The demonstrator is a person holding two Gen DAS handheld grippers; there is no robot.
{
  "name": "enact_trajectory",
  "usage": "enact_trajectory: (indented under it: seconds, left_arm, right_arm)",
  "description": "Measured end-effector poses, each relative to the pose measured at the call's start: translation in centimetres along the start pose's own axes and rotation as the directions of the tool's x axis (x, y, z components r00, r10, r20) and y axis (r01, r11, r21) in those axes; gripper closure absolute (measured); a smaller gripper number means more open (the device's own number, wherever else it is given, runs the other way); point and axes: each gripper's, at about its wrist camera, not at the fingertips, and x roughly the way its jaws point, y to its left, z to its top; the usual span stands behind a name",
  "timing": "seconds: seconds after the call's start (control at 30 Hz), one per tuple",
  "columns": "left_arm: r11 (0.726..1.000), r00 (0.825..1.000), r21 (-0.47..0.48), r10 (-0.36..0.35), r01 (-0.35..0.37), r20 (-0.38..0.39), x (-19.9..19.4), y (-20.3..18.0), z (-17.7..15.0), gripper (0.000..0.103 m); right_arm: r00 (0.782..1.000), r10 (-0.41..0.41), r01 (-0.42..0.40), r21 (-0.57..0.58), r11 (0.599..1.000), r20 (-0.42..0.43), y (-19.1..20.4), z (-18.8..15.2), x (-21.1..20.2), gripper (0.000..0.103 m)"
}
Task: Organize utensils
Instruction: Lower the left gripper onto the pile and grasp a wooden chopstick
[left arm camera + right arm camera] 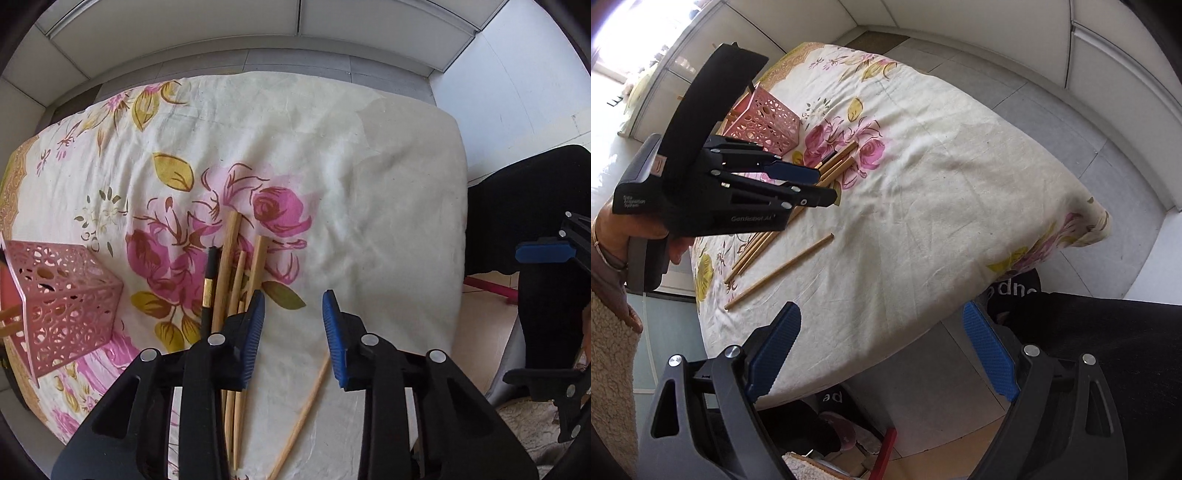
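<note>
Several wooden chopsticks [232, 258] and one black chopstick with a gold band [209, 284] lie bunched on the floral cloth; the bunch shows in the right wrist view [834, 162] too. One wooden chopstick [303, 413] lies apart to the right, seen also in the right wrist view [783, 269]. A pink perforated holder [62, 306] stands at the left, also in the right wrist view [764, 122]. My left gripper [293, 306] is open and empty just above the bunch; it also shows in the right wrist view [809, 184]. My right gripper [882, 332] is open and empty off the table's near edge.
The cloth-covered table [942, 184] ends at the right [458, 221]. A person's dark-clothed leg [1108, 332] is beside it. A red bar [886, 454] and slippers lie on the floor below. White cabinets stand behind.
</note>
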Motion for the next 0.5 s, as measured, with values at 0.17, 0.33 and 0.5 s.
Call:
enact_trajectory:
  seconds: [0.17,0.33,0.5]
  left_arm:
    - [1.0,1.0,0.019,0.012,-0.012,-0.022,0.8,0.7,1.8,0.072]
    - [0.999,0.999,0.032,0.012,-0.01,-0.048,2.3,1.3,3.3,0.07]
    - [1.0,1.0,0.027,0.016,-0.015,-0.026,2.5,0.9,2.9,0.089]
  right_arm:
    - [1.0,0.008,-0.008,0.017,1.0,-0.01,-0.4,0.3,0.3,0.016]
    - [1.0,0.013,-0.013,0.017,1.0,-0.01,-0.3,0.5,0.6,0.016]
    - [1.0,0.011,-0.011,-0.001,1.0,-0.01,0.3,0.5,0.8,0.016]
